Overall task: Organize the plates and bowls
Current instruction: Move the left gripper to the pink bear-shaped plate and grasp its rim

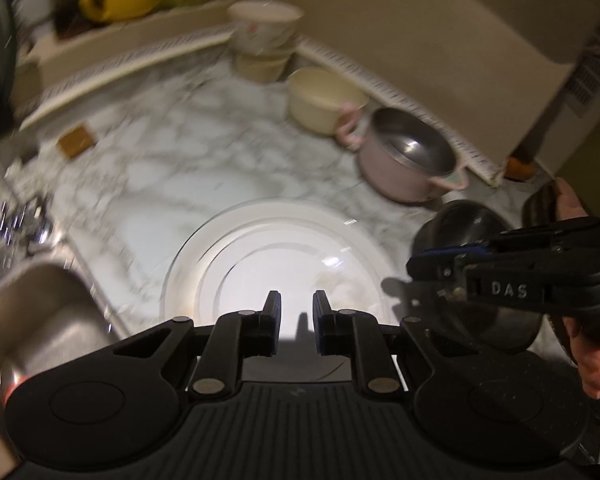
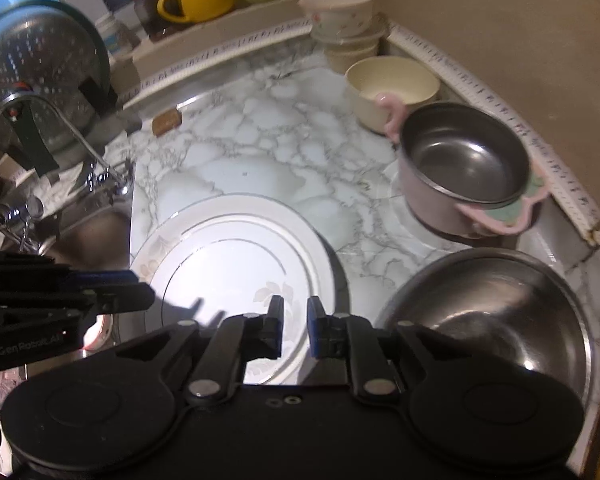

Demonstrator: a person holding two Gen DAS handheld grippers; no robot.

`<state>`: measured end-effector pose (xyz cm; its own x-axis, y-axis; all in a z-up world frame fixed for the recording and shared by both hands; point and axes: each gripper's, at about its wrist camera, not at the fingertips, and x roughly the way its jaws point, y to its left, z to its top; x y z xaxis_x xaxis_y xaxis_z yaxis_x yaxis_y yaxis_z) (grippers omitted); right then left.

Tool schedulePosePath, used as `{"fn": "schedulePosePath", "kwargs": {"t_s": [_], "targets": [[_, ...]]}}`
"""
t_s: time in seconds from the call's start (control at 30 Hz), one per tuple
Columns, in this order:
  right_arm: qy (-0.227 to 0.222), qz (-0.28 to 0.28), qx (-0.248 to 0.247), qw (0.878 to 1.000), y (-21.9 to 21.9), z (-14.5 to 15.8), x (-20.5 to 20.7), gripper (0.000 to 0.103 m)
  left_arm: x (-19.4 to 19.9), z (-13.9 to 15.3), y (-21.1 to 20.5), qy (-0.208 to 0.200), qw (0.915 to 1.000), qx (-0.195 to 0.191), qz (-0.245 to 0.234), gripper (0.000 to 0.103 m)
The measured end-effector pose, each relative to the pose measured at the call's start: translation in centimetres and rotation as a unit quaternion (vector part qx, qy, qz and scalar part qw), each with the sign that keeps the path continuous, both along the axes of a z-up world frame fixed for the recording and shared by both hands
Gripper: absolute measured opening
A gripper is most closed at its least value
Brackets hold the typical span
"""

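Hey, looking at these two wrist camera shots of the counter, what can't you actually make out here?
- White plate, near edge: hidden by the right gripper body in the right wrist view; glare washes out its centre.
- Steel mixing bowl: near rim cut off by the gripper body; in the left wrist view the right gripper covers it.
- Stacked bowls: blurred in the left wrist view, count unclear.
- Sink: mostly out of frame.
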<state>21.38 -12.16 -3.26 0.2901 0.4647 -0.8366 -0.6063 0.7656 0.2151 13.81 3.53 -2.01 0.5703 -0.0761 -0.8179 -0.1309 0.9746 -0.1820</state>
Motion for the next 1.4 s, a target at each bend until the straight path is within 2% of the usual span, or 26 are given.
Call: {"fn": "schedulePosePath", "kwargs": {"t_s": [0.23, 0.37, 0.47, 0.53, 0.6, 0.63, 0.7, 0.73, 0.83, 0.93, 1.13, 1.3, 1.4], "targets": [[-0.031, -0.048, 0.016, 0.998, -4.8, 2.1, -0.6, 0.019, 1.9, 1.9, -4.9, -0.047, 0.9968, 0.012, -0.063, 0.016], [-0.047, -0.083, 0.022, 0.995, -8.3, 3.1, -0.8, 0.020, 3.5, 2.6, -8.1, -0.062, 0.9928, 0.004, -0.102, 0.016], [-0.061, -0.121, 0.022, 0.991, -11.3, 3.6, -1.0, 0.026, 4.6, 3.0, -10.7, -0.070, 0.9886, -0.002, -0.133, 0.016], [-0.070, -0.149, 0.021, 0.986, -13.4, 4.0, -1.4, 0.029, 5.3, 3.2, -12.4, -0.077, 0.9846, -0.007, -0.157, 0.020], [-0.078, -0.177, 0.019, 0.981, -15.5, 4.4, -1.6, 0.031, 6.1, 3.5, -14.1, -0.084, 0.9807, -0.007, -0.177, 0.034], [-0.084, -0.192, 0.017, 0.978, -16.5, 4.5, -1.8, 0.033, 6.4, 3.6, -14.8, -0.087, 0.9790, -0.009, -0.184, 0.039], [-0.091, -0.224, 0.015, 0.970, -18.4, 4.6, -2.2, 0.038, 7.1, 3.7, -16.3, -0.098, 0.9742, -0.018, -0.202, 0.067], [-0.092, -0.239, 0.015, 0.966, -19.6, 4.6, -2.2, 0.041, 7.3, 3.9, -17.0, -0.105, 0.9721, -0.019, -0.209, 0.070], [-0.097, -0.282, 0.008, 0.954, -22.6, 4.4, -2.6, 0.049, 8.3, 4.0, -19.5, -0.116, 0.9629, -0.032, -0.242, 0.071], [-0.099, -0.325, 0.006, 0.941, -25.8, 3.9, -2.9, 0.062, 9.6, 3.8, -21.3, -0.117, 0.9566, -0.048, -0.263, 0.077], [-0.093, -0.399, -0.014, 0.912, -31.4, 2.2, -2.7, 0.079, 12.5, 2.9, -25.0, -0.118, 0.9480, -0.059, -0.290, 0.079], [-0.073, -0.453, -0.021, 0.888, -35.9, 0.3, -1.8, 0.080, 16.0, 1.2, -27.2, -0.093, 0.9494, -0.084, -0.288, 0.079], [-0.059, -0.476, -0.024, 0.877, -38.0, -0.9, -0.9, 0.080, 17.5, 0.2, -28.6, -0.086, 0.9490, -0.081, -0.292, 0.079]]}}
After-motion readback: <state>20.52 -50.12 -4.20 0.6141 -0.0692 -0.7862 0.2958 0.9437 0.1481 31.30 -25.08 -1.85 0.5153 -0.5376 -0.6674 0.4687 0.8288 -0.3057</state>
